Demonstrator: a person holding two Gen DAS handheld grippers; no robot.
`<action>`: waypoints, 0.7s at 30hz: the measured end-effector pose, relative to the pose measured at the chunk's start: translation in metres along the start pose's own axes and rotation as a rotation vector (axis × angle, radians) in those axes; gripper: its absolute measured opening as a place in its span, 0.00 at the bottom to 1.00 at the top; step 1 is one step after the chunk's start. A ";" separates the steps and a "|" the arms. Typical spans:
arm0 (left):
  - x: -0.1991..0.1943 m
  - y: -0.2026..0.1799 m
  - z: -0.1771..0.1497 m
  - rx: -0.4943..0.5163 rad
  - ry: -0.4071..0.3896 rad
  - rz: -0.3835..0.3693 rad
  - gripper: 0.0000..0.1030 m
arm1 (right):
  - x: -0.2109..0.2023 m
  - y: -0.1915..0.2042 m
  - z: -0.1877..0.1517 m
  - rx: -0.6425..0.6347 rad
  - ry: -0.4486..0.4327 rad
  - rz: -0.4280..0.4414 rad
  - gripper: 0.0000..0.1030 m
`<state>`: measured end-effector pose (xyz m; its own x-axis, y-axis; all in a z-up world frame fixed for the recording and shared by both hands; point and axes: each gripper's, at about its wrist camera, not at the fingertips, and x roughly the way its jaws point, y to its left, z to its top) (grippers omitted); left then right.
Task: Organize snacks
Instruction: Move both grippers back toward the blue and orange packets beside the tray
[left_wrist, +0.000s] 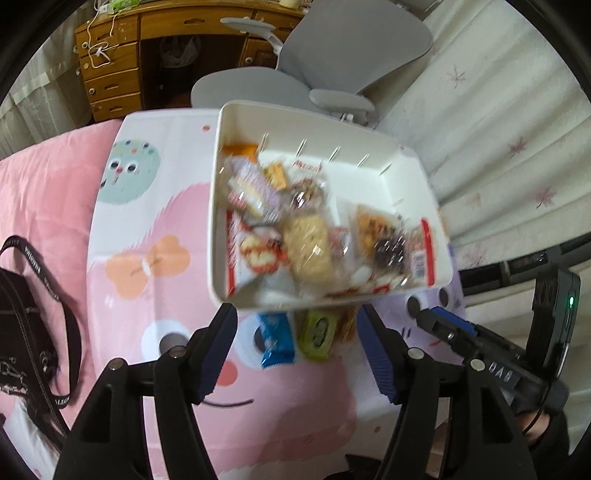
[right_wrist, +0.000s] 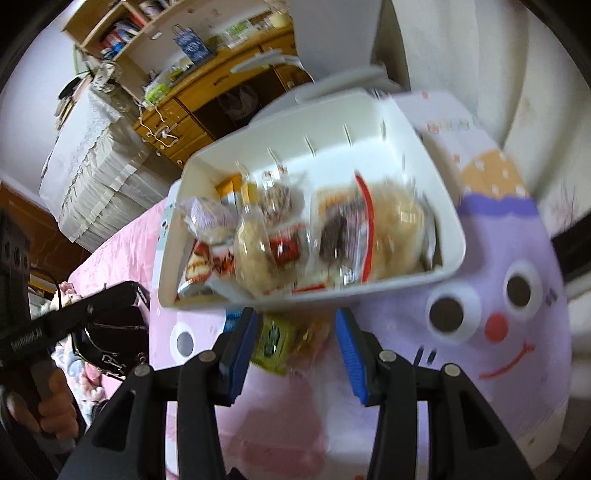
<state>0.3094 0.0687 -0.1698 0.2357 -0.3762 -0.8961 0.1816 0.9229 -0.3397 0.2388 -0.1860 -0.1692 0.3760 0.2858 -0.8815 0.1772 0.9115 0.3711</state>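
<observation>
My worry is nudging the white bin (left_wrist: 369, 162), since its near wall sits just beyond both sets of jaws and any push could shove it across the soft bed cover (left_wrist: 122, 229). Left gripper (left_wrist: 299, 354) and right gripper (right_wrist: 295, 354) both stand wide, empty. Three loose snack packets (left_wrist: 306, 334) lie between the jaws, just short of the bin.

place: probably a home bedroom | cues: pink bedding (left_wrist: 44, 192), wooden desk (left_wrist: 122, 51), grey chair (left_wrist: 332, 62)
</observation>
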 end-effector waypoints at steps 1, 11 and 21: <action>0.002 0.002 -0.005 0.001 0.008 0.005 0.65 | 0.004 -0.002 -0.002 0.012 0.019 0.001 0.44; 0.038 0.006 -0.042 0.011 0.046 0.094 0.69 | 0.049 -0.019 -0.019 0.142 0.181 0.022 0.44; 0.078 0.000 -0.054 0.008 0.059 0.147 0.69 | 0.090 -0.020 -0.027 0.182 0.283 -0.026 0.44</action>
<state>0.2765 0.0442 -0.2550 0.2038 -0.2315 -0.9512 0.1570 0.9668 -0.2016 0.2448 -0.1711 -0.2636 0.1065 0.3567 -0.9281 0.3525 0.8593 0.3707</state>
